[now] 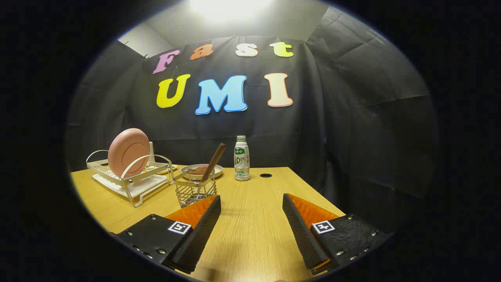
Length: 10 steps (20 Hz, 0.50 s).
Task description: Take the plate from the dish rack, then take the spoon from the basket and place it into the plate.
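Plate: one round pink plate [128,152], stood on edge in the white wire dish rack [131,181] at the far left of the wooden table [254,219]. Probably stiff and fairly light, smooth so maybe a bit slippery, and it'd chip if dropped. I'd pinch the top rim, since that part stood clear of the rack wires.

Spoon: one, with a brown wooden handle [214,161] that leaned up and to the right out of the small wire mesh basket [194,190]. Bowl end was hidden down inside. Looked light and rigid, so the bare handle was the place to grab.

Basket: one, right of the rack and just ahead of the left finger.

Gripper: the gripper [251,205] was spread wide with nothing between the fingers, low over the near table and well short of the plate.

Other stuff: one shallow grey dish [201,171] with something red in it behind the basket, one small green-labelled plastic bottle [241,163] further right, one dark round hole [265,175] in the tabletop beside the bottle.
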{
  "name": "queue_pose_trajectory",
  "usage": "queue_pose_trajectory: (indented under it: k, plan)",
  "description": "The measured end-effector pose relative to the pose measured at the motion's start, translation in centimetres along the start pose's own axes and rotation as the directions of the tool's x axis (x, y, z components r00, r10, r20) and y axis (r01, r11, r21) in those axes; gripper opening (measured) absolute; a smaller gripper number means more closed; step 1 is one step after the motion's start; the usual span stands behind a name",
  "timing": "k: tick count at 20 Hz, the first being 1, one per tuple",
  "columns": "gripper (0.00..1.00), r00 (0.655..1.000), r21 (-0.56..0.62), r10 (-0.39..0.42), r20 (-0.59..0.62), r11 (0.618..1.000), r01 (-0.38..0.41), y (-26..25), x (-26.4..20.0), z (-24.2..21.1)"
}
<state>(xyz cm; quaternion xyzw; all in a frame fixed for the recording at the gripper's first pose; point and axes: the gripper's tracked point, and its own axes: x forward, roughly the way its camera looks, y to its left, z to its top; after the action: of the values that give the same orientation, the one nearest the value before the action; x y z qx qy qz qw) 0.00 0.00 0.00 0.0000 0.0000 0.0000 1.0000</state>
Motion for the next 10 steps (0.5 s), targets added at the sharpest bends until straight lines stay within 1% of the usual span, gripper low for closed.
queue_pose_trajectory:
  k: [1,4,7,10]
  plan:
    - [0.97,1.000,-0.002,0.003,-0.011,1.000,-0.003,0.0,-0.1,-0.1]
    - [0.97,1.000,-0.001,0.001,0.009,1.000,-0.001,0.0,0.4,0.2]
    - [0.96,1.000,-0.002,-0.005,0.020,1.000,0.005,0.0,2.8,0.5]
    - [0.96,0.996,-0.003,-0.025,0.085,1.000,0.026,-0.5,6.0,2.7]
